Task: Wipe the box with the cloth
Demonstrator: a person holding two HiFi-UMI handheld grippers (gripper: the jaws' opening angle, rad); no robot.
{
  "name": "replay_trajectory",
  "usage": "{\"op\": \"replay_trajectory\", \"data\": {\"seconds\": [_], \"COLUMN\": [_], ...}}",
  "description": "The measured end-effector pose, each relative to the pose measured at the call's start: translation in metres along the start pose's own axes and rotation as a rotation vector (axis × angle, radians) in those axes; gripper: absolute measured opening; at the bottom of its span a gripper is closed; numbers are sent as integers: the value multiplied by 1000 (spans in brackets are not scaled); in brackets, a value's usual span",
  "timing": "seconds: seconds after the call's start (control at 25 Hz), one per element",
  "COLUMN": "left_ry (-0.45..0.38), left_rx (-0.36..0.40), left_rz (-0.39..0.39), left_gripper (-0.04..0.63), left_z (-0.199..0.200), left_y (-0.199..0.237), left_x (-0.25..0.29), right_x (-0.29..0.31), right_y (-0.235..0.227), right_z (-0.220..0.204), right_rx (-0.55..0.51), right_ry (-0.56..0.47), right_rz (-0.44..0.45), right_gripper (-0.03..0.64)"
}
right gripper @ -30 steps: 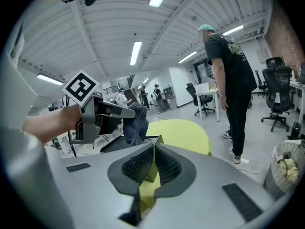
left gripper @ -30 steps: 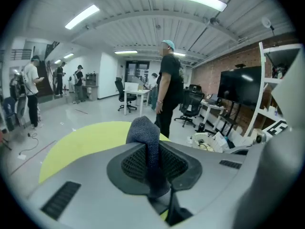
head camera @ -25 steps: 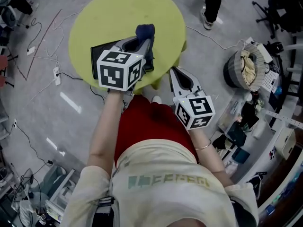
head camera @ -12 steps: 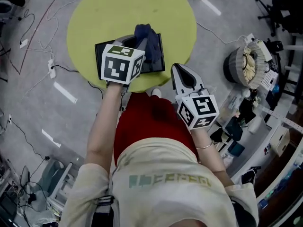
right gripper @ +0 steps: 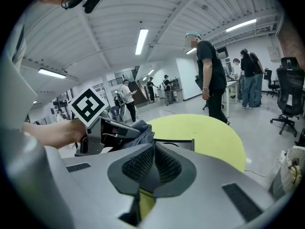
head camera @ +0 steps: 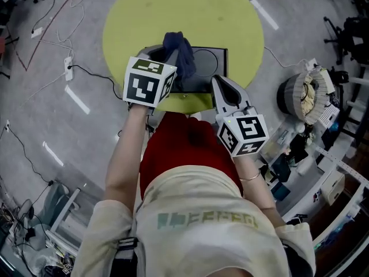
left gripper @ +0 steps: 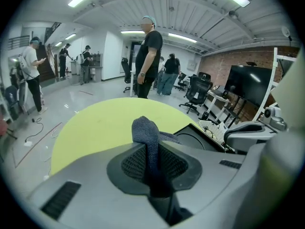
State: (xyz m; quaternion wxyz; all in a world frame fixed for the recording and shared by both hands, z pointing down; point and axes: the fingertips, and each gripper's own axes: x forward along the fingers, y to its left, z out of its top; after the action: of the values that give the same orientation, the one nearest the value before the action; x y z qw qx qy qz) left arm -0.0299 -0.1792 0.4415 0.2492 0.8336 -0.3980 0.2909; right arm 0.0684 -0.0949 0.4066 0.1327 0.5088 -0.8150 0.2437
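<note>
A black flat box [head camera: 209, 68] lies on the near side of a round yellow-green table [head camera: 230, 22]. My left gripper [head camera: 171, 55] is shut on a dark blue cloth [head camera: 180, 49], which sits bunched on the box's left part. In the left gripper view the cloth [left gripper: 145, 133] stands up between the jaws, with the box [left gripper: 202, 136] to the right. My right gripper [head camera: 219, 82] is shut with nothing in it, its tips at the box's near right corner. The right gripper view shows the cloth [right gripper: 142, 129], the box [right gripper: 178, 144] and the left gripper [right gripper: 102, 128].
A person in black [left gripper: 150, 56] stands just beyond the table, others farther back. Cables and a power strip [head camera: 69, 68] lie on the floor at the left. A grey basket [head camera: 300, 91] and clutter stand at the right. Office chairs [left gripper: 196, 92] are behind.
The left gripper has dragged the cloth from the box's right part to its left part. The right gripper has come up to the box's near right corner.
</note>
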Motion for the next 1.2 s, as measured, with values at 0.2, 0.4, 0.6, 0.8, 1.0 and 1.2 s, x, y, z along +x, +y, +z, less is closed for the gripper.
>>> {"op": "replay_trajectory", "data": {"seconds": [0.2,0.4,0.6,0.8,1.0,1.2], "left_ry": [-13,-56,-94,-143,-193,-180], "left_rx": [-32,-112,-140,-125,-178,-214], "left_rz": [86,167,254,185,-16,-219], "left_gripper": [64,64,64,64,64,64], "left_z": [-18,-35,-42,-30,-14,-7], "left_y": [34,57,52,-13,-95,-171], "left_x": [-30,-69,-106,-114,-92,-60], "right_x": [4,-6,-34,-72,-104,-131], "right_y": [20,24,16,0,-18,-36], "right_z": [-4,-10,-13,-24,-40,-57], "right_rx": [-16,-23,-27,-19,5,36], "right_ry": [7,5,-23,-46,-54,-46], "right_rz": [33,45,42,31,4,-38], "right_gripper": [38,38,38,38,38,38]}}
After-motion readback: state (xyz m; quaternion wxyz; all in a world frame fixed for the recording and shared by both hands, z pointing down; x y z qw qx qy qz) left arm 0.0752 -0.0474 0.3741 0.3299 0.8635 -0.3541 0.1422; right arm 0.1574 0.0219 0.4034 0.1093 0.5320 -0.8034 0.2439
